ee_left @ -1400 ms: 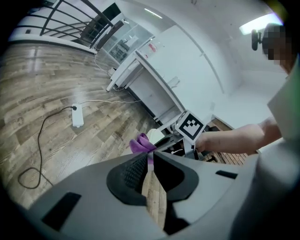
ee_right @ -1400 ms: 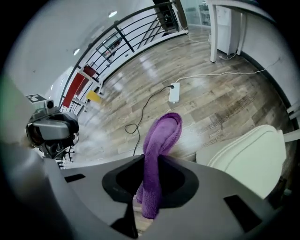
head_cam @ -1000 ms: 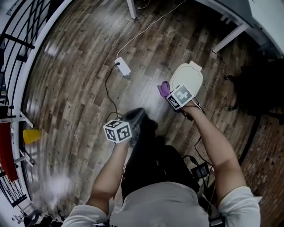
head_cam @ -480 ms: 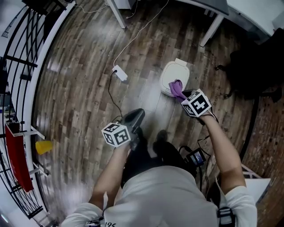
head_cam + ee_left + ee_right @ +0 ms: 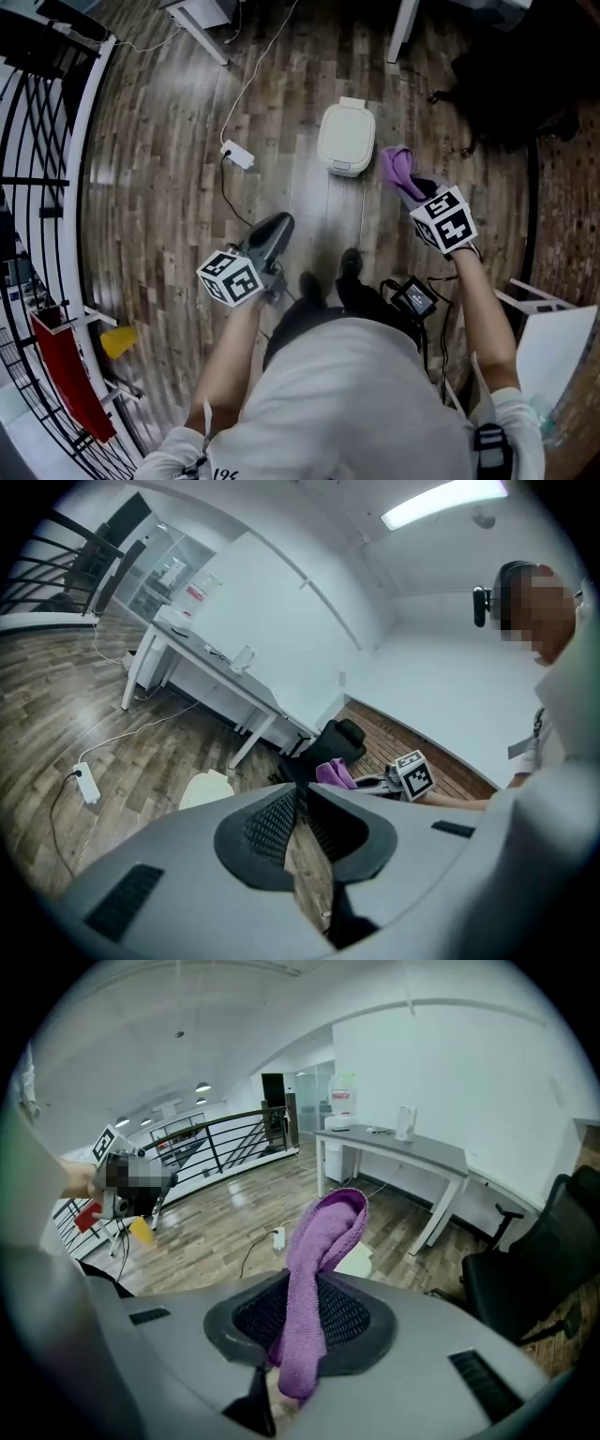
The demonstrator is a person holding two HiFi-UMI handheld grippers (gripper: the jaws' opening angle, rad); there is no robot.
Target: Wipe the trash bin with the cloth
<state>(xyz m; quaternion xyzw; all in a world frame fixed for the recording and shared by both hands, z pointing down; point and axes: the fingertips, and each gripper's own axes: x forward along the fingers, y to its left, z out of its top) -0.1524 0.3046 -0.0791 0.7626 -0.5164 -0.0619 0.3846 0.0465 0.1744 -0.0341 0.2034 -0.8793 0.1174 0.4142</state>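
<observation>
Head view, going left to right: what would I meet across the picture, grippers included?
yellow object → left gripper → trash bin → purple cloth → black chair. The power strip is left out, since it overlaps the left gripper's span.

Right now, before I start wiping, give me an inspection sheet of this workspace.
Surface: wooden floor, glossy, no spill seen.
Job's things: white trash bin stands on the floor, lid shut; purple cloth held clear of it, to its right.
Clutter: yellow object near the railing.
Grippers: left gripper jaws together, nothing between them; right gripper jaws shut on the cloth.
Cables: power strip with its leads on the floor, left of the bin.
Surroundings: black railing, desk leg, black chair.
</observation>
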